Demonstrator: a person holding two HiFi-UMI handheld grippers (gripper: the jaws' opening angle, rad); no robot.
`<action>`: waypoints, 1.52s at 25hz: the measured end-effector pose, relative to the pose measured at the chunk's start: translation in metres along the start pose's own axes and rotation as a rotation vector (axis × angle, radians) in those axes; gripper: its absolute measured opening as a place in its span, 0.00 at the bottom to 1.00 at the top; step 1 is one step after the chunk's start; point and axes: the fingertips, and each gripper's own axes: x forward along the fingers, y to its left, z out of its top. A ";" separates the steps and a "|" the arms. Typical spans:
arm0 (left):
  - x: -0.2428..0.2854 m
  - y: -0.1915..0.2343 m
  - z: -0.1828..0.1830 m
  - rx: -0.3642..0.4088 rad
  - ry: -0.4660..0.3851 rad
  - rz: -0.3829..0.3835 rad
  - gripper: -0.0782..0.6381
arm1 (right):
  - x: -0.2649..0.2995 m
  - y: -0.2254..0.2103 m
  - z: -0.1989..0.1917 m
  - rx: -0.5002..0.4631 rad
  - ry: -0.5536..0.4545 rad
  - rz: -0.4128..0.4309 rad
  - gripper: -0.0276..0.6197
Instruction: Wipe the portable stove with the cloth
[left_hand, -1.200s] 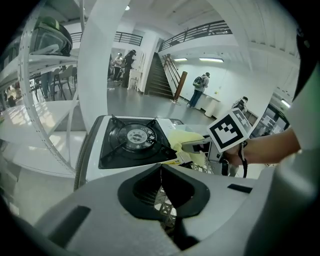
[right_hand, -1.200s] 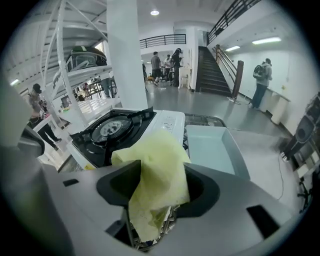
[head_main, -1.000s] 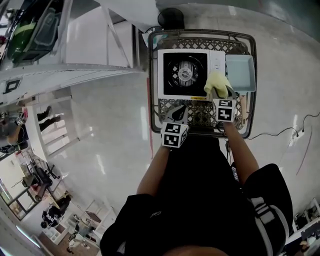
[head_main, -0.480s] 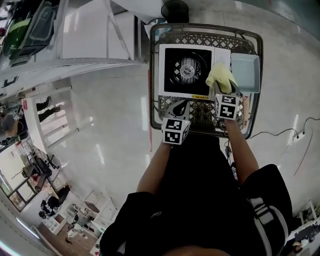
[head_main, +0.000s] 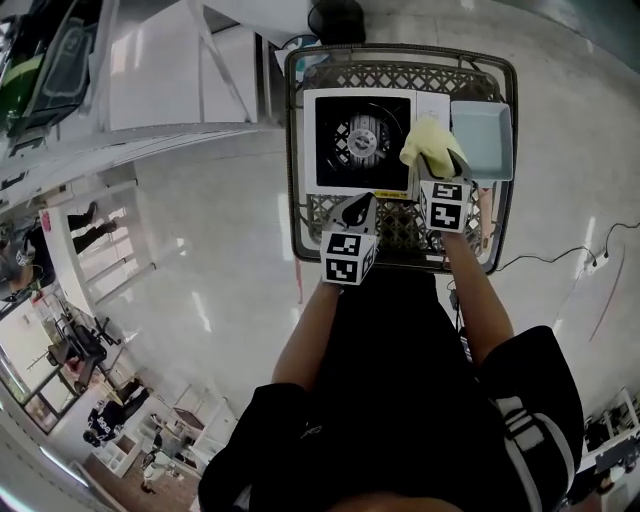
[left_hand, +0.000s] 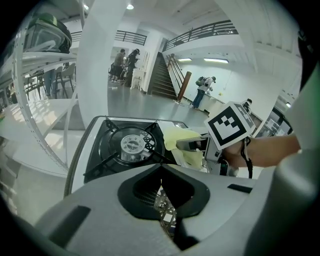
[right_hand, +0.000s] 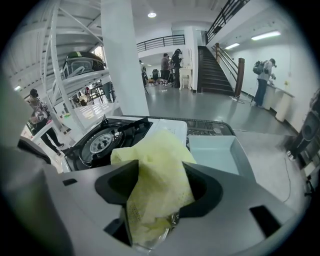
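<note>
The portable stove (head_main: 360, 140), white with a black burner, sits on a wire-mesh cart; it also shows as the stove (left_hand: 131, 145) and the stove (right_hand: 102, 140). A pale yellow cloth (head_main: 428, 148) is bunched over the stove's right edge. My right gripper (head_main: 432, 175) has the cloth (right_hand: 155, 170) filling the wide gap between its jaws. Those jaws have just been opening, and the cloth sits loosely between them. From the left gripper view, the cloth (left_hand: 180, 137) drapes around a right finger (left_hand: 192, 145). My left gripper (head_main: 355, 212) is shut and empty, over the mesh just in front of the stove.
A light blue tray (head_main: 482, 140) stands empty to the right of the stove, also seen as the tray (right_hand: 215, 150). The cart's dark raised rim (head_main: 400, 52) encloses everything. White shelving (head_main: 150, 80) stands to the left, and a cable (head_main: 560, 262) lies on the floor at right.
My left gripper has edged a little closer to the stove's front edge. The right gripper and cloth stay at the stove's right edge, hardly shifted.
</note>
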 end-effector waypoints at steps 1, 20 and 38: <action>0.001 -0.001 0.001 -0.001 -0.002 -0.001 0.13 | 0.001 0.000 0.001 0.000 -0.001 0.004 0.43; 0.013 -0.006 0.009 -0.046 0.002 0.001 0.13 | 0.027 -0.014 0.036 -0.032 -0.040 0.014 0.44; 0.040 -0.001 0.036 -0.028 0.002 -0.015 0.13 | 0.048 -0.023 0.066 -0.041 -0.096 0.018 0.45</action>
